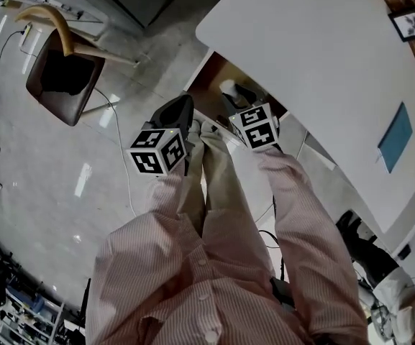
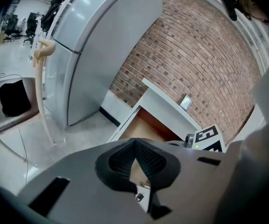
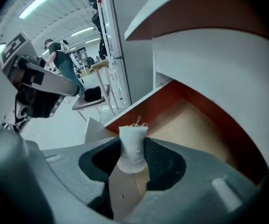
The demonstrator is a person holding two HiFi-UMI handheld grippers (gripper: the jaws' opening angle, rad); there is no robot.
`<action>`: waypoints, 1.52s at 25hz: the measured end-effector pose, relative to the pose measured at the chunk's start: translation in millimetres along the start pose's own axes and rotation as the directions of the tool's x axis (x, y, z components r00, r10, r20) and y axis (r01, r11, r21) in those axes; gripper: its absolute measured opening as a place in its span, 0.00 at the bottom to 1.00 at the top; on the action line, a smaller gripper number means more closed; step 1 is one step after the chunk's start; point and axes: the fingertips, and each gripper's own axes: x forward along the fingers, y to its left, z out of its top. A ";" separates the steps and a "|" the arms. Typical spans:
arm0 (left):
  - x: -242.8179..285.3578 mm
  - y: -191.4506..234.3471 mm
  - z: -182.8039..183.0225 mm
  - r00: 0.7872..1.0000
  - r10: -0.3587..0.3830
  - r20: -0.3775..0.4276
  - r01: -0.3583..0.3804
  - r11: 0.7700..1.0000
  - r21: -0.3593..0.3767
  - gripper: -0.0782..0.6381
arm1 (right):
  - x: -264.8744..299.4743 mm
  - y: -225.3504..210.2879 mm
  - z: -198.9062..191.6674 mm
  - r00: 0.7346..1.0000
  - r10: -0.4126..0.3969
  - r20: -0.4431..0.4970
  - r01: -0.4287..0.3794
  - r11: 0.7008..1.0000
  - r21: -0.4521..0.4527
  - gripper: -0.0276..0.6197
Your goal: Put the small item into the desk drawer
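White desk (image 1: 322,63) fills the head view's upper right; its wooden drawer (image 1: 216,77) stands open beneath the top. The left gripper (image 1: 178,113) and right gripper (image 1: 237,95) both point toward the drawer.

Left gripper view: the jaws are pressed together with nothing between them, facing the drawer.

Right gripper view: the jaws clamp a small white cloth roll (image 3: 133,143) with frayed threads. The drawer's wooden inside lies just behind it.
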 end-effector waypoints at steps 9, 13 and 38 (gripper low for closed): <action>22.1 2.3 -17.4 1.000 -0.018 -0.014 0.017 1.000 -0.018 0.11 | 47.6 -15.1 -39.1 0.994 -0.008 -0.113 0.006 1.000 -0.016 0.29; 25.9 3.6 -23.6 1.000 -0.019 -0.022 0.019 1.000 -0.015 0.11 | 60.3 -21.5 -53.4 0.986 -0.013 -0.167 0.015 1.000 0.007 0.29; 32.5 -1.9 -41.9 0.999 0.010 -0.037 -0.011 0.999 -0.035 0.11 | 77.5 -18.8 -83.1 0.971 0.067 -0.228 -0.061 0.998 0.035 0.31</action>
